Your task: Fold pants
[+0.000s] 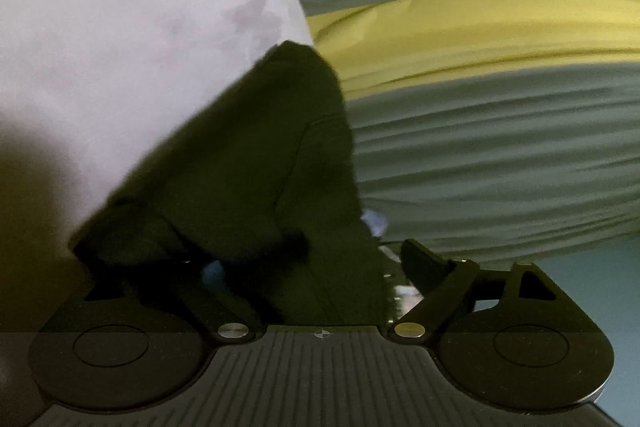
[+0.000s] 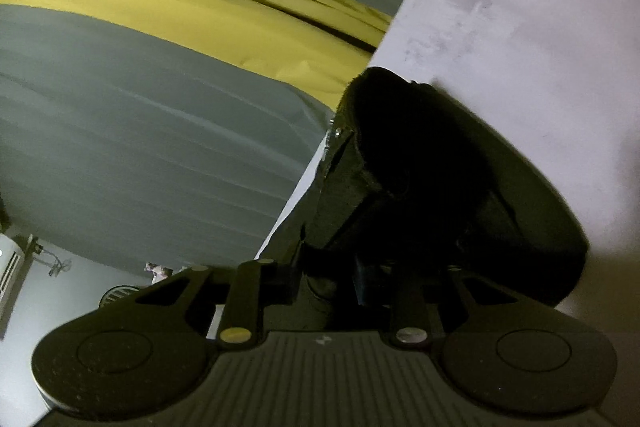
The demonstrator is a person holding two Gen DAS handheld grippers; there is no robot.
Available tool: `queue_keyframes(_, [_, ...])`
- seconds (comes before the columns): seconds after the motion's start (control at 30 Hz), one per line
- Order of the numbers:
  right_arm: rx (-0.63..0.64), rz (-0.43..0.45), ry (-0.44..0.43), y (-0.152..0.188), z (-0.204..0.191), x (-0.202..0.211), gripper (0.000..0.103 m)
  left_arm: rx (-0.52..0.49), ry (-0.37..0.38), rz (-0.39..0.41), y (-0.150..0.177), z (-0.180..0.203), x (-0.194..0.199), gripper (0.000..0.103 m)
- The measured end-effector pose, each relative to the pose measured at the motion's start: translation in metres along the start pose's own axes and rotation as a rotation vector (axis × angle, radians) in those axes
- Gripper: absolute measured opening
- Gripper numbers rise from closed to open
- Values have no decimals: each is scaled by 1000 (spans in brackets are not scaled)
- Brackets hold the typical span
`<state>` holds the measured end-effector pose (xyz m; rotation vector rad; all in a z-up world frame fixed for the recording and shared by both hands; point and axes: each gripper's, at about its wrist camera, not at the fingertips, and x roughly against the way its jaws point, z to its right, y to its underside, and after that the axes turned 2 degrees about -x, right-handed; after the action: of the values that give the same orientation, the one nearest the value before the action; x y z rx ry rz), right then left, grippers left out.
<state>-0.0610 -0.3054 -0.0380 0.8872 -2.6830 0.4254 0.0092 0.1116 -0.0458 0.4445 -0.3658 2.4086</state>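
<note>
Now the pants [image 1: 256, 163] hang bunched above the table [image 1: 120, 27], a fistful pinched in my left gripper [image 1: 296, 259] and another in my right gripper [image 2: 400, 227]. Judging by that, folding has barely started; no fold shows.

Both tongs, left [image 1: 296, 259] and right [image 2: 360, 227], seem clamped shut.
</note>
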Motion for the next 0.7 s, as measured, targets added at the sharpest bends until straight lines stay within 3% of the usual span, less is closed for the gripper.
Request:
queue_keyframes(0.03, [-8, -8, 1, 0, 1, -2, 44, -10, -13, -3, 0, 1, -1, 87])
queue_keyframes(0.07, [-17, -19, 5, 0, 3, -6, 58, -19, -22, -5, 1, 1, -3, 86])
queue_keyframes(0.23, [17, -26, 62, 5, 6, -17, 59, -44, -46, -11, 2, -1, -2, 74])
queue_keyframes(0.33, [44, -21, 109, 6, 4, -21, 44, -47, -62, -11, 2, -2, -1, 68])
queue_keyframes(0.4, [54, -21, 161, 6, 6, -21, 26, -52, -68, -11, 2, -1, -1, 66])
queue_keyframes(0.53, [69, -13, 175, 7, 2, -16, 25, -70, -84, -12, 3, -1, -1, 57])
queue_keyframes(0.7, [255, 6, 239, 16, -27, -16, 23, -75, -93, -10, 3, -1, 1, 47])
